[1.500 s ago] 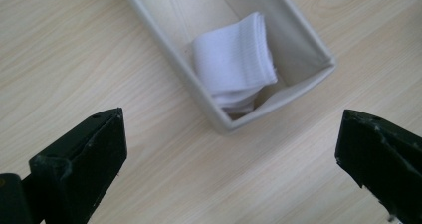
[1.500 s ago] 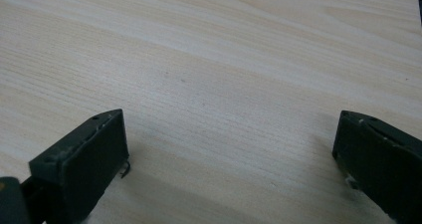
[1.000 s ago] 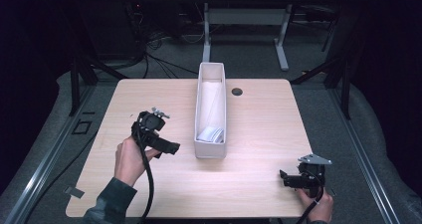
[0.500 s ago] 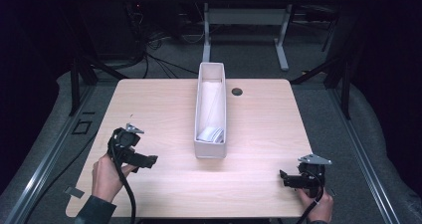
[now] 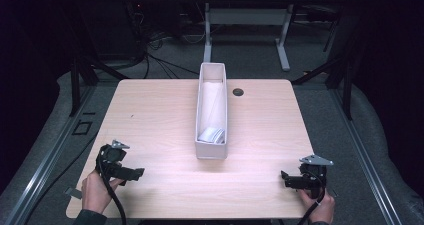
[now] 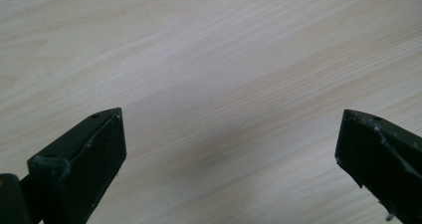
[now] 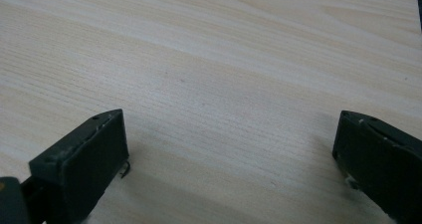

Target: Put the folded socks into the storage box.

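From above, the table [image 5: 150, 110] carried a long white bin [image 5: 212, 110] at its centre, running twelve to six o'clock, with pale folded material [image 5: 212, 134] at its near end and a dark round grommet [image 5: 238, 91] at about one o'clock from it. The left gripper [image 5: 134, 173] sat at seven o'clock, the right gripper [image 5: 286, 179] at five. Their own views added what the high view lacked: each pair of jaws spread wide, released, over bare wood grain
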